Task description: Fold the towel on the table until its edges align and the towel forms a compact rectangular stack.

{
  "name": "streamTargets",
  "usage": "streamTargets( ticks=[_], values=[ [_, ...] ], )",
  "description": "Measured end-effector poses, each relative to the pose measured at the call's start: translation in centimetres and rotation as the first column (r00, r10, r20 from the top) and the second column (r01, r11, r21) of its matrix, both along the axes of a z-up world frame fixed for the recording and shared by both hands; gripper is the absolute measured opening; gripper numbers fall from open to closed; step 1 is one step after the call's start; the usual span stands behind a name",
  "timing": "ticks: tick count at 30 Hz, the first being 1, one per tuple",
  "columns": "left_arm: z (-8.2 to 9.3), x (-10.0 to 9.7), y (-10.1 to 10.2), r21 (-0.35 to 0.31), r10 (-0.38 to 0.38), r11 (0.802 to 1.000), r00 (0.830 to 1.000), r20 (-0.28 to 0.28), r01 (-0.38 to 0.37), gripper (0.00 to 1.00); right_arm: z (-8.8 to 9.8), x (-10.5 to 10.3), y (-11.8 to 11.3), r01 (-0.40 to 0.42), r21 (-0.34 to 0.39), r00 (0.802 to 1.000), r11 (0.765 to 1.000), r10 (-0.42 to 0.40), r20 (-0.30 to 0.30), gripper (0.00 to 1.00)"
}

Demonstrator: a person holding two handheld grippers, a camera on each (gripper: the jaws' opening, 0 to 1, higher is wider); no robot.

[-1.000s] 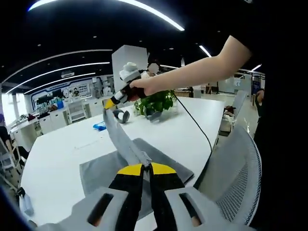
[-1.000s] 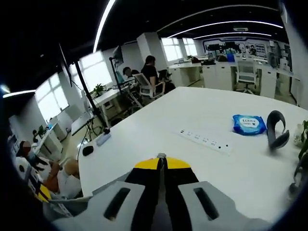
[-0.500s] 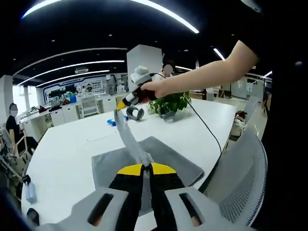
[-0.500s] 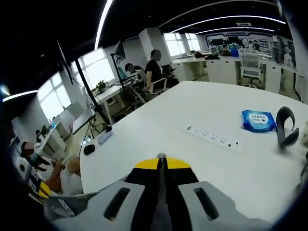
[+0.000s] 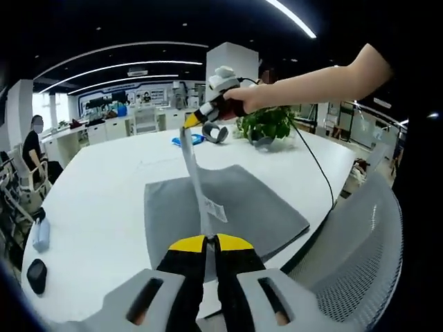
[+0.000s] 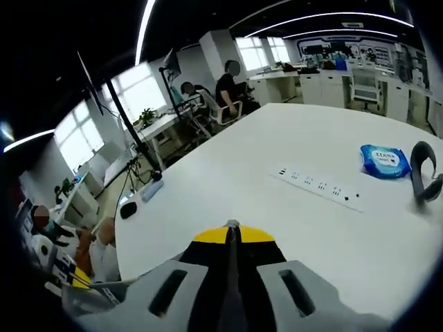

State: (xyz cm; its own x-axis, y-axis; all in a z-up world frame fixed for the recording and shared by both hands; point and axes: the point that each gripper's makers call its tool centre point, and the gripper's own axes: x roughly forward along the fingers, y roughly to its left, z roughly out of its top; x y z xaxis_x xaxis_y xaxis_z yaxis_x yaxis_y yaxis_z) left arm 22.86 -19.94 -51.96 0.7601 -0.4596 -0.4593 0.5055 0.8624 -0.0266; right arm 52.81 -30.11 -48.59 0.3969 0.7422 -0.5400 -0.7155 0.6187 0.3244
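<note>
The big white counter [image 5: 97, 200] holds the grey towel [image 5: 235, 207], which lies mostly flat near the edge by a mesh chair [image 5: 353, 270]. One towel edge is lifted in a tight strip (it has a small white tag). The left claw [image 5: 210, 238] pinches its near end. The right claw [image 5: 188, 123] pinches the far end, above the towel. A power strip [image 6: 320, 188] lies farther along the counter.

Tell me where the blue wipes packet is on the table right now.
In the right gripper view the blue wipes packet lies on the white table at the far right, between the power strip and the dark curved band.
</note>
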Motion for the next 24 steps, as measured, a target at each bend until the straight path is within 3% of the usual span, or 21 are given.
streamTargets(
  ticks=[12, 19, 22, 24],
  values=[
    [-4.3, 0.7, 3.0, -0.044, 0.101, 0.993, 0.989, -0.107, -0.106, 0.05, -4.3, 1.2, 2.3, 0.037, -0.008, 0.993, 0.999, -0.038, -0.114, 0.01],
    [-6.4, 0.7, 4.7, -0.096, 0.16, 0.979, 0.973, -0.164, -0.178, 0.05, -5.8, 0.8, 3.7, 0.036, -0.014, 0.99, 0.999, -0.038, -0.139, 0.01],
    [-7.7, 0.6, 5.1, -0.074, 0.16, 0.981, 0.968, -0.193, -0.177, 0.05, -6.7, 0.6, 4.1, 0.028, -0.025, 0.987, 0.999, -0.032, -0.156, 0.01],
    [-8.7, 0.5, 5.5, -0.004, 0.147, 0.989, 0.97, -0.196, -0.151, 0.05, -7.1, 0.2, 4.4, 0.003, -0.043, 0.988, 0.999, -0.01, -0.153, 0.01]
  ],
)
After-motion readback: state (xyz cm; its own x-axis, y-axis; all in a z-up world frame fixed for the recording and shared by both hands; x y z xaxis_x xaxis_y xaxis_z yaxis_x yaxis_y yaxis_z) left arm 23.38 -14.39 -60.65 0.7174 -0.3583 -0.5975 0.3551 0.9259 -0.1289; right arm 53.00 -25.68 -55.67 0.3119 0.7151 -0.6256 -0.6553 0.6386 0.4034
